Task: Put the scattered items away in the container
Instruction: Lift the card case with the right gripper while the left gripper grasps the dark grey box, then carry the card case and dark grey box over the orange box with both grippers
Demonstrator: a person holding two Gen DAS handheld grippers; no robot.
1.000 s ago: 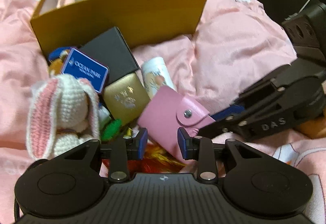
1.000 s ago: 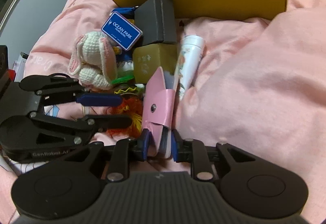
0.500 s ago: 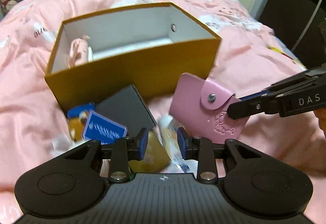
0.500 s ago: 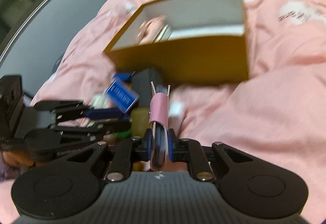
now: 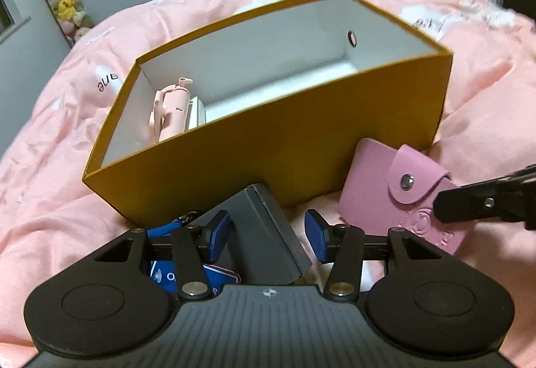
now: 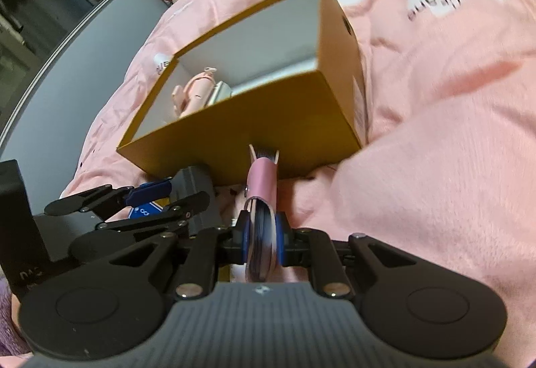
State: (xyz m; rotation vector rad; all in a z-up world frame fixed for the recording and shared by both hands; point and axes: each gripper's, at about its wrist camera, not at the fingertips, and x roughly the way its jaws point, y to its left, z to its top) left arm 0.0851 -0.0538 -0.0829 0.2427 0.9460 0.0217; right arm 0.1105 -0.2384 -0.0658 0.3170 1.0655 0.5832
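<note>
My right gripper (image 6: 263,242), clamping the pink card wallet (image 6: 262,200), has lifted it toward the yellow box (image 5: 278,146); my empty left gripper (image 5: 268,235) is opening over the dark box (image 5: 264,234).

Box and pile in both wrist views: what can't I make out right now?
- Box floor: both views, near wall hides most of it.
- Blue card: left view, left hand-held gripper covers its print.
- Card holder: right view, edge-on in right hand-held gripper.
- Rest of pile: below both frames.
</note>
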